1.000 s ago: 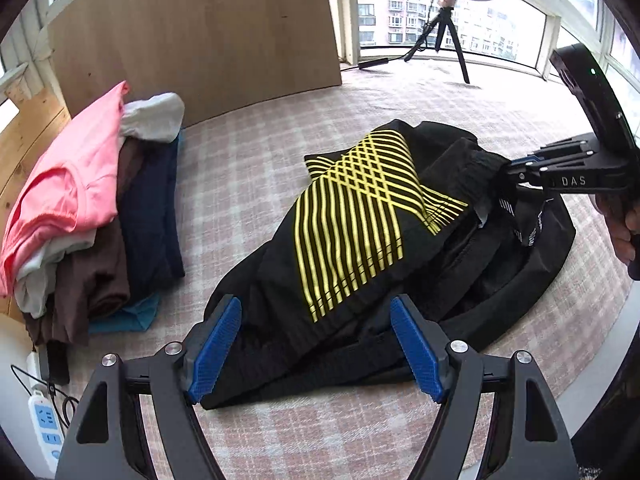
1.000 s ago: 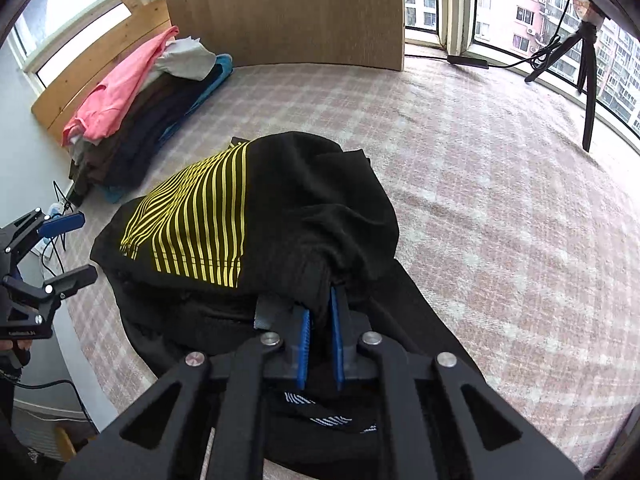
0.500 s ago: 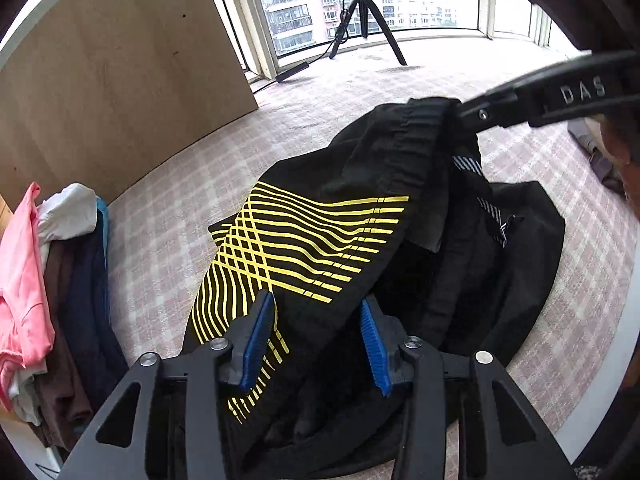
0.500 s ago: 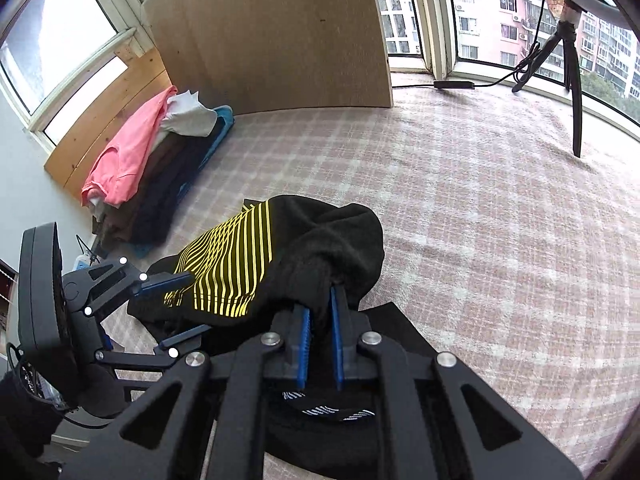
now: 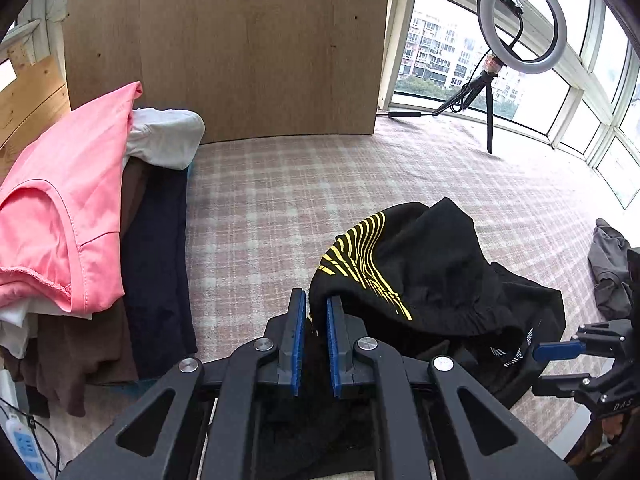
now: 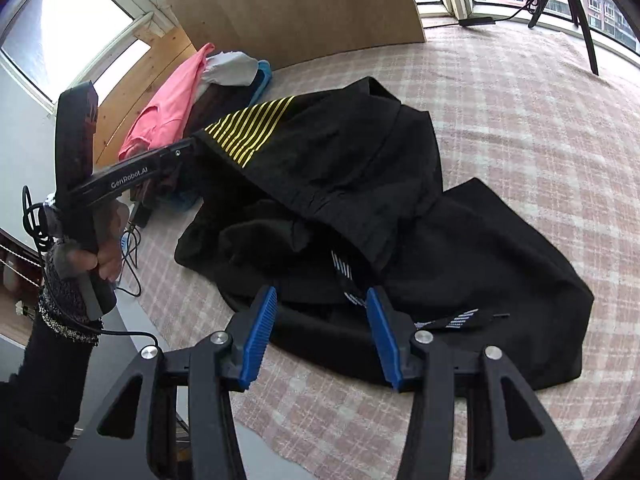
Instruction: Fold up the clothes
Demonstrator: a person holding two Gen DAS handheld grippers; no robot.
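Observation:
A black garment (image 5: 436,272) with yellow stripes (image 6: 252,128) lies crumpled on the plaid cover (image 5: 280,200). My left gripper (image 5: 316,308) has its jaws closing, and the blue pads (image 5: 298,340) press on the garment's striped edge. In the right wrist view the left gripper (image 6: 188,148) holds that edge lifted above the cover. My right gripper (image 6: 320,294) has its jaws opening, wide apart over the black waistband. A white-printed drawstring (image 6: 344,276) lies between the fingers, and neither pad touches it. The right gripper (image 5: 560,350) also shows at the right of the left wrist view.
A stack of clothes with a pink top (image 5: 72,200) sits at the left. A wooden board (image 5: 240,60) stands behind, and a ring light on a tripod (image 5: 520,24) by the windows. A grey cloth (image 5: 608,268) lies far right. A power strip (image 5: 24,444) hangs off the near-left edge.
My left gripper closed on the striped edge and carried it up and towards the clothes stack. My right gripper let go of the black fabric and its jaws spread apart.

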